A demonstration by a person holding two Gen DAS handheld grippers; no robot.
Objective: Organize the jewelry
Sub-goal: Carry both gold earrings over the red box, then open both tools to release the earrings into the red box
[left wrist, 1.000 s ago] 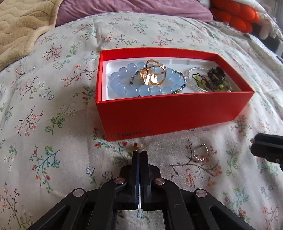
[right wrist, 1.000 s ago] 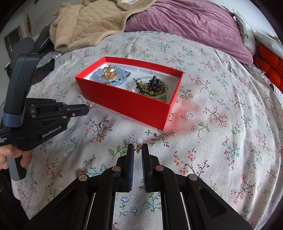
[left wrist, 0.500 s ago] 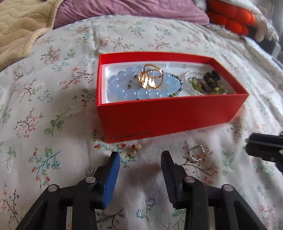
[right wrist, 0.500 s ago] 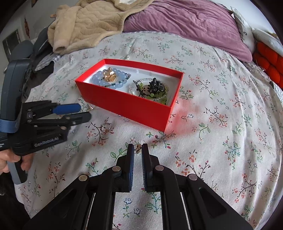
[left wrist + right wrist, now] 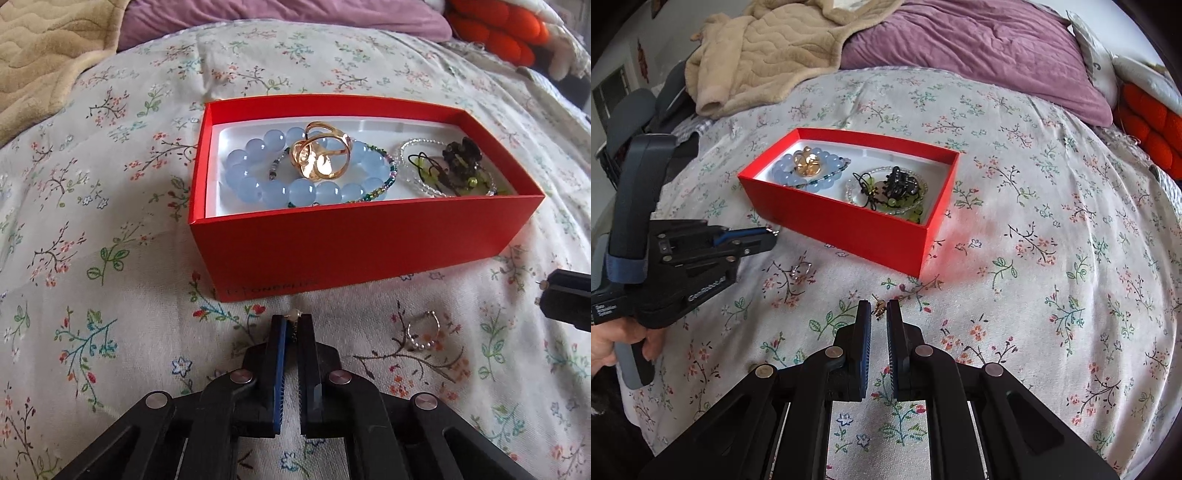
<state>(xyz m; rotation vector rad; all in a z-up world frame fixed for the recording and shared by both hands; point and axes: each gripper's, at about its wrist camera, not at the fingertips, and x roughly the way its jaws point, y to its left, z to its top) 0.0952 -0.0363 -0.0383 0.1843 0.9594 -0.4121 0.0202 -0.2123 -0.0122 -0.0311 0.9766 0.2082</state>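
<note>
Gold earrings sit pinched in each narrowly parted hand-held gripper, left [image 5: 290, 321] and right [image 5: 878, 308].

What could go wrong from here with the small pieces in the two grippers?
1. The left gripper pinches the beaded earring only at its tips; it may slip onto the floral bedspread and be hard to find.
2. The same holds for the right gripper and its gold earring.

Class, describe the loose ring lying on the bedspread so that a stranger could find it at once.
Start at the red box on the floral bedspread. In front of its long side lies a small silver ring. It is an open hoop edged with tiny pearls, unlike the big gold ring inside the box.
</note>
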